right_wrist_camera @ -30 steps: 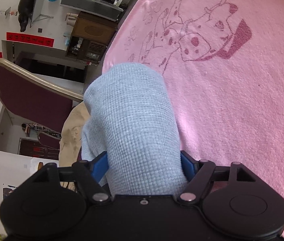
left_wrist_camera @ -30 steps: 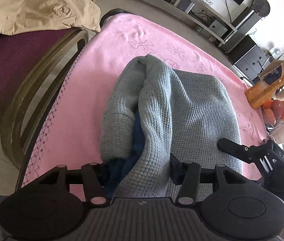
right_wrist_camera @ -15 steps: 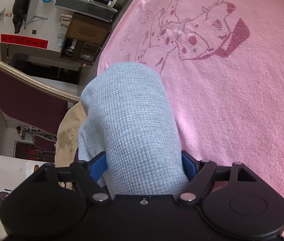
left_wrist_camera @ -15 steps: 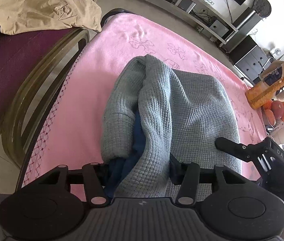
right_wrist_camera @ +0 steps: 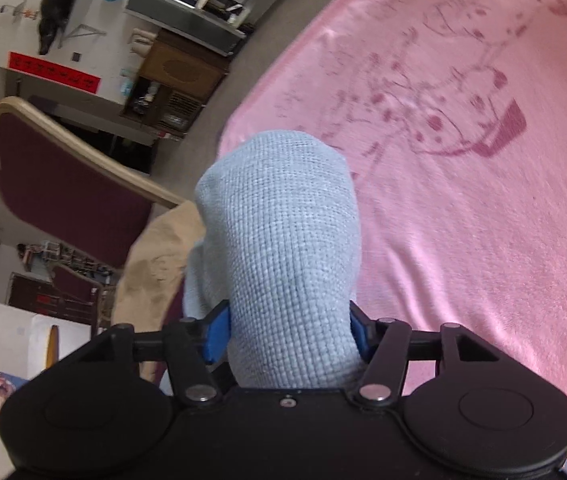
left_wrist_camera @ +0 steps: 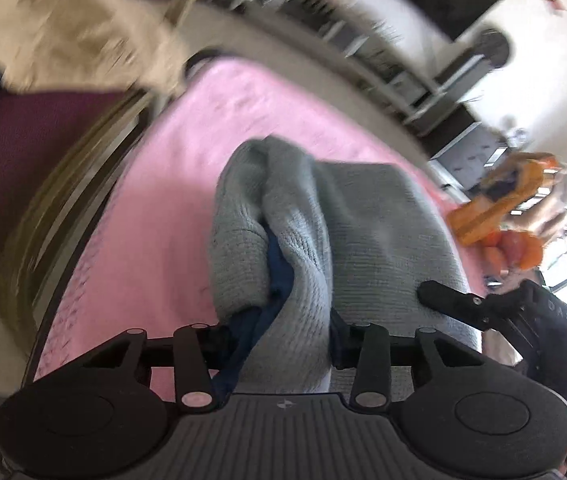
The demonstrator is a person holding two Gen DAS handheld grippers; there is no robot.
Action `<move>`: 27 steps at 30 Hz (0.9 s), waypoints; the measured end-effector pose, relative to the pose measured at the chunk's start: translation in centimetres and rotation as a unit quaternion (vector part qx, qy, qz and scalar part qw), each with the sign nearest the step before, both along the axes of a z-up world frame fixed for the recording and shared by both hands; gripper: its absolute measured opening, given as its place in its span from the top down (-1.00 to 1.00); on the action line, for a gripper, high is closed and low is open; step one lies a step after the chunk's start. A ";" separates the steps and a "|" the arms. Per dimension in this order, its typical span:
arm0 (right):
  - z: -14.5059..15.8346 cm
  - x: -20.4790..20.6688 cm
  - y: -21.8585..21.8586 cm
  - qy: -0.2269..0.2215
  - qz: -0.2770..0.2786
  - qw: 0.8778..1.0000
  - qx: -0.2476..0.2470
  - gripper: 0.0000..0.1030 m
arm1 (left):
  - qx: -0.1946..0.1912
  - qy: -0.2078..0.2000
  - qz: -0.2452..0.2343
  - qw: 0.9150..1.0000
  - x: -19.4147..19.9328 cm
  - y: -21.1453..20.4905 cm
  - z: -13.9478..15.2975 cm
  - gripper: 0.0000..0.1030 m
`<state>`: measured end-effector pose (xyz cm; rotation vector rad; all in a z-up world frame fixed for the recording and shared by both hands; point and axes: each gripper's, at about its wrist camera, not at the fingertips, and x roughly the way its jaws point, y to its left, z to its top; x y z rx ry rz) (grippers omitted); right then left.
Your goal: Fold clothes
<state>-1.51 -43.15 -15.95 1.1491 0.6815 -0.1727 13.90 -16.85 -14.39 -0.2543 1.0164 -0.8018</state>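
A grey-blue knit sweater with a dark blue lining lies bunched on the pink blanket. My left gripper is shut on its near edge, and the cloth runs out between the fingers. In the left wrist view the right gripper shows at the sweater's right side. In the right wrist view my right gripper is shut on a thick fold of the sweater, which rises in front of the lens over the pink blanket.
A maroon chair with a beige garment on it stands left of the table. An orange bottle and fruit sit at the right edge. The maroon chair and a cabinet lie beyond the blanket's edge.
Both grippers have kept their hold on the sweater and moved with it. The left view is now motion-blurred and shifted, and the right view has swung so more blanket shows.
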 end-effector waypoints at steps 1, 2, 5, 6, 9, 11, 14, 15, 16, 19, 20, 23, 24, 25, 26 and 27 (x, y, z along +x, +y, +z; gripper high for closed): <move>0.8 -0.4 -0.1 -0.005 0.002 1.000 -0.002 -0.08 | -0.012 -0.008 -0.005 1.000 -0.7 0.1 0.6 0.23; 1.5 -1.2 -0.3 -0.011 0.001 1.000 -0.004 -0.06 | -0.024 -0.016 -0.009 1.000 -1.3 0.2 1.2 0.24; 3.5 -3.8 -0.9 -0.028 -0.005 1.000 -0.008 -0.04 | -0.057 -0.025 -0.023 0.998 -4.0 -0.1 2.7 0.24; 4.2 -5.0 -1.2 -0.033 -0.008 0.999 -0.014 -0.04 | -0.065 -0.028 -0.028 0.997 -5.1 -0.5 3.2 0.23; 6.4 -8.8 -2.2 -0.049 -0.021 0.998 -0.037 -0.03 | -0.070 -0.041 -0.055 0.995 -8.7 -2.7 4.5 0.24; 7.4 -11.7 -3.6 -0.050 -0.034 0.997 -0.051 -0.03 | -0.068 -0.044 -0.078 0.994 -11.0 -5.1 5.3 0.23; 8.7 -16.3 -6.1 -0.054 -0.060 0.995 -0.064 -0.03 | -0.072 -0.049 -0.114 0.990 -14.4 -9.3 6.6 0.24; 9.1 -18.1 -7.1 -0.057 -0.073 0.994 -0.066 -0.03 | -0.076 -0.052 -0.126 0.988 -15.6 -10.9 7.0 0.23; 9.5 -20.1 -8.3 -0.061 -0.086 0.992 -0.069 -0.03 | -0.079 -0.054 -0.136 0.986 -16.8 -12.5 7.3 0.23; 10.4 -24.7 -11.9 -0.070 -0.116 0.987 -0.081 -0.03 | -0.084 -0.066 -0.163 0.981 -19.9 -17.6 8.1 0.24; 10.6 -25.9 -13.1 -0.072 -0.126 0.986 -0.086 -0.03 | -0.083 -0.072 -0.170 0.979 -20.9 -19.4 8.2 0.24; 11.1 -29.0 -16.7 -0.076 -0.148 0.980 -0.104 -0.03 | -0.076 -0.087 -0.187 0.976 -23.4 -24.7 8.3 0.24; 10.6 -29.4 -18.0 -0.079 -0.151 0.980 -0.102 -0.03 | -0.074 -0.092 -0.188 0.975 -24.2 -26.3 8.2 0.24; 10.0 -29.7 -19.2 -0.083 -0.154 0.979 -0.100 -0.03 | -0.072 -0.095 -0.186 0.975 -24.7 -27.5 8.1 0.24; 9.5 -30.0 -20.4 -0.086 -0.157 0.979 -0.098 -0.03 | -0.071 -0.098 -0.185 0.975 -25.2 -28.7 8.0 0.24; 8.9 -30.3 -21.7 -0.089 -0.160 0.978 -0.095 -0.03 | -0.070 -0.100 -0.184 0.975 -25.6 -30.0 7.8 0.23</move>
